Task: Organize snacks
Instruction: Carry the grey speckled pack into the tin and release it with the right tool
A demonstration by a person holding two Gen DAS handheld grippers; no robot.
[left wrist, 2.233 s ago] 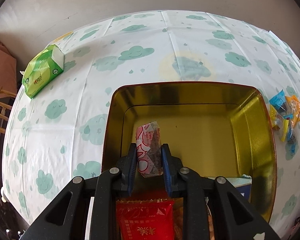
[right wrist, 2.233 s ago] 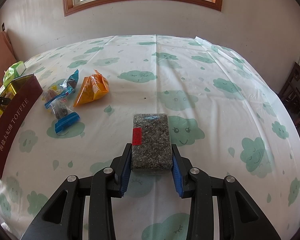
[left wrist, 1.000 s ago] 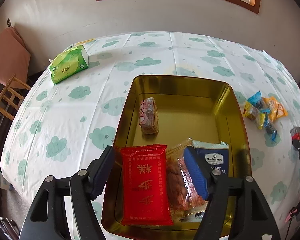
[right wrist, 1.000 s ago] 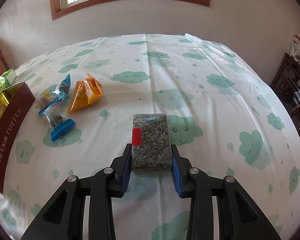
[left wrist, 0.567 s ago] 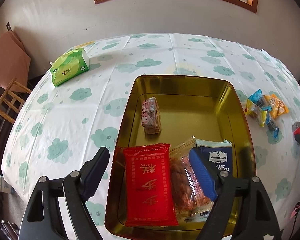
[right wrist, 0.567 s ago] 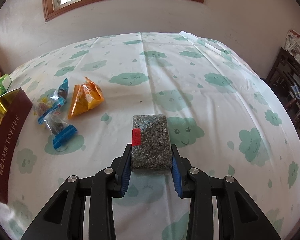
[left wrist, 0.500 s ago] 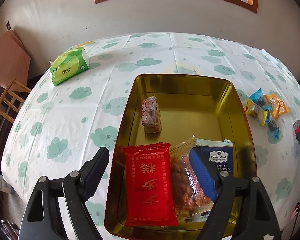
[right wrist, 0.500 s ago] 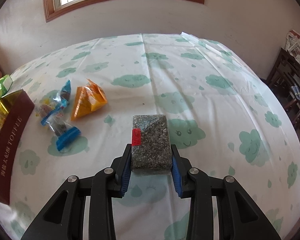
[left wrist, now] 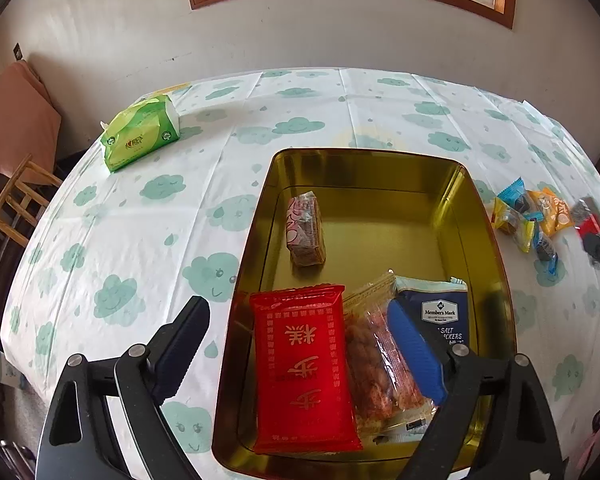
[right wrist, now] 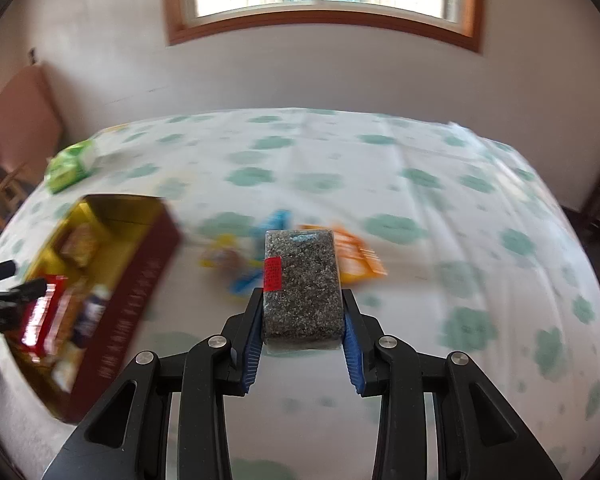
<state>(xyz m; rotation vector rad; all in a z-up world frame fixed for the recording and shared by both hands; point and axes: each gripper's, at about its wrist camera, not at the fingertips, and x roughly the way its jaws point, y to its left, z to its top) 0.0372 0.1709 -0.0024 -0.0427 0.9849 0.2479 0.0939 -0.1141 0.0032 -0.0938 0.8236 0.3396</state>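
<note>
A gold tin (left wrist: 484, 216) with dark red outer walls stands on the cloud-print tablecloth. It holds a pink-wrapped bar (left wrist: 305, 229), a red packet (left wrist: 302, 368), a clear snack bag (left wrist: 374, 364) and a blue cracker pack (left wrist: 440, 312). My left gripper (left wrist: 300, 344) is open and empty above the tin's near end. My right gripper (right wrist: 302, 314) is shut on a dark speckled block snack (right wrist: 300, 284), held above the table; it shows at the right edge of the left wrist view (left wrist: 588, 220). The tin (right wrist: 132, 280) lies to the left of my right gripper.
Loose blue, yellow and orange candy packets (left wrist: 528, 216) lie right of the tin, blurred in the right wrist view (right wrist: 260, 256). A green tissue pack (left wrist: 140, 132) sits at the far left corner. Wooden chairs (left wrist: 16, 200) stand beside the table's left edge.
My left gripper let go of the pink-wrapped bar in the tin, opened and pulled back. My right gripper, still shut on the speckled block, has swung left toward the tin.
</note>
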